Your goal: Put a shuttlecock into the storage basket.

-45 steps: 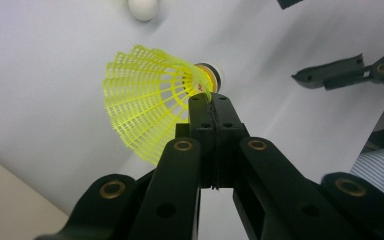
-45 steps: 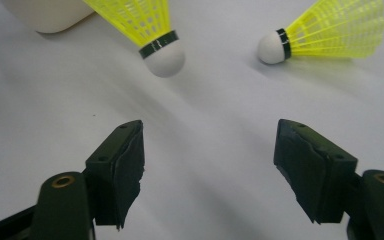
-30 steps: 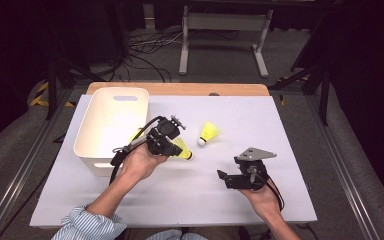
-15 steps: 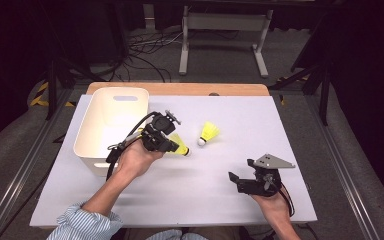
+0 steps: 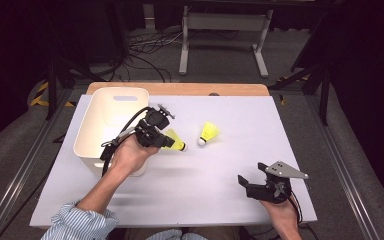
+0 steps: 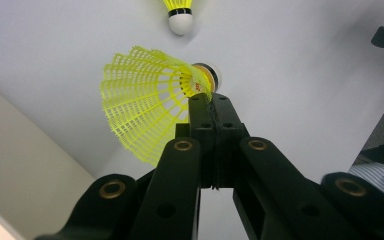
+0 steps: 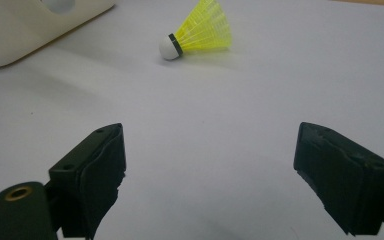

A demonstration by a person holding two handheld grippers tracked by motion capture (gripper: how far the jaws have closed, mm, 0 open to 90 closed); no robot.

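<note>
My left gripper (image 5: 164, 140) is shut on the mesh skirt of a yellow shuttlecock (image 5: 176, 144), held just above the white table beside the bin. In the left gripper view the jaws (image 6: 212, 102) pinch the skirt's edge near the cork, and the shuttlecock (image 6: 147, 110) fans out to the left. A second yellow shuttlecock (image 5: 209, 133) (image 7: 200, 31) lies on its side mid-table. My right gripper (image 5: 244, 181) (image 7: 210, 150) sits low near the front right of the table; its jaws have just been opening and stand wide with nothing between them.
A white plastic bin (image 5: 111, 117) (image 7: 25, 30) stands at the table's left, next to my left hand. The white tabletop (image 5: 250, 125) lies on a wooden board, with a metal frame and cables on the floor beyond the far edge.
My right gripper has drawn back to the right toward the table's front right corner. My left gripper with its shuttlecock has shifted slightly up and toward the bin.
</note>
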